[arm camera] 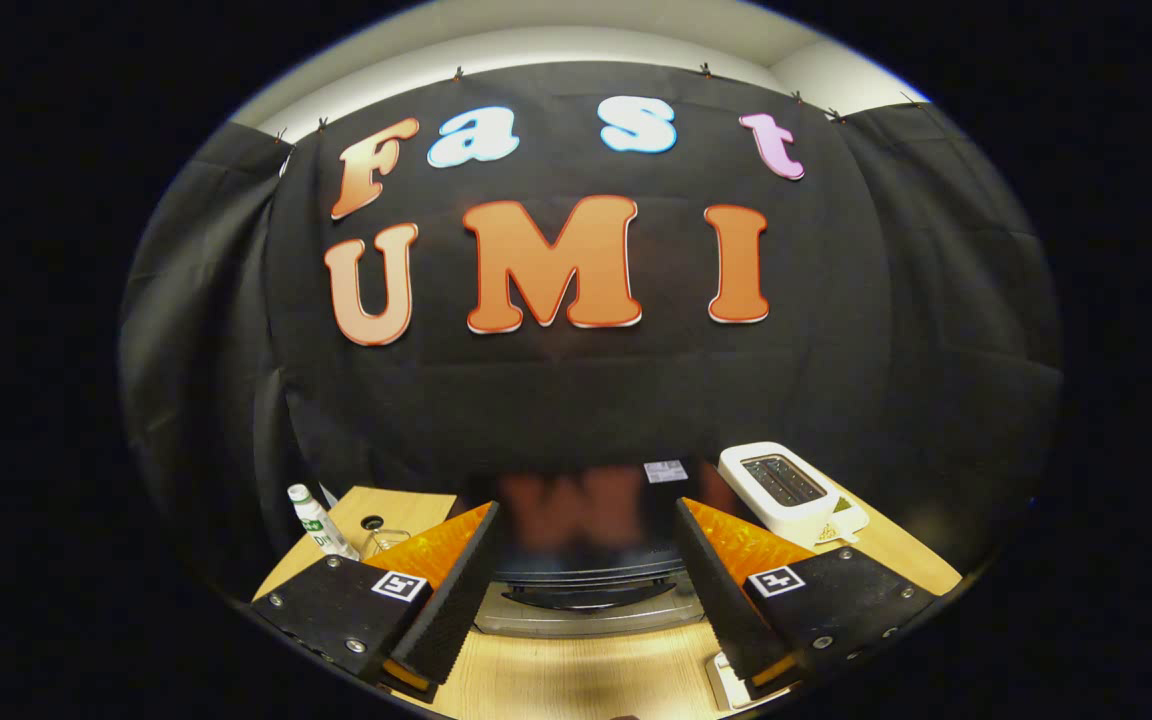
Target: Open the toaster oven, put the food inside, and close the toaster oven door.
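gripper [586, 590] fingers wide apart, empty | toaster oven [591, 600] between | white toaster [781, 490] beyond | bottle [321, 522]

Light wooden table [576, 680] carries whole set-up. Toaster oven [586, 590], black top, silver front, door handle visible, sits on it just ahead of fingers. White two-slot toaster [786, 490] stands on table to oven's right. White bottle with green label [316, 520] and clear glass [384, 542] stand on table to oven's left, beside round hole [372, 522] in tabletop.
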`<state>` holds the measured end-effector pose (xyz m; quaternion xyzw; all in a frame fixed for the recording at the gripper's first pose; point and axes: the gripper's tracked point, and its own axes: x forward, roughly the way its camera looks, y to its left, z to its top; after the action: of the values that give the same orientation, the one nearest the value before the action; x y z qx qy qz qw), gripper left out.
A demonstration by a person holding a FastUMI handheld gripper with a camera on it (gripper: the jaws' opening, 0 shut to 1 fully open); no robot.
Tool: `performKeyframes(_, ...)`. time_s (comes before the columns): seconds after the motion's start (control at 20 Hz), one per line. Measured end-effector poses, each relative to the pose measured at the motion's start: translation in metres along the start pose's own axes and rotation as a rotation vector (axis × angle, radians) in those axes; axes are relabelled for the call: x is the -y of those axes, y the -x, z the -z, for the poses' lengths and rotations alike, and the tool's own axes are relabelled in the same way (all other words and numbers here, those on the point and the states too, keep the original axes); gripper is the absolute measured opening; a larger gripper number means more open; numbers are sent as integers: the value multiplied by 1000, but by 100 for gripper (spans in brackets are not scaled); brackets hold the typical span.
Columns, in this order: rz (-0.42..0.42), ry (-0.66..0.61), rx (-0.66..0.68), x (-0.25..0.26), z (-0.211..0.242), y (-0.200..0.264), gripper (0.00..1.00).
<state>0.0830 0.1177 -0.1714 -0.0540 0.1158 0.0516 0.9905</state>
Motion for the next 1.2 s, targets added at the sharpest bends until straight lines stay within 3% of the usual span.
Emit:
performKeyframes(0.2, -4, 42, -101, 0, 39, -39, 100)
performKeyframes(0.65, 15, 46, -180, 0, 68, -52, 100)
performKeyframes(1.2, -1, 47, -249, 0, 82, -20, 100)
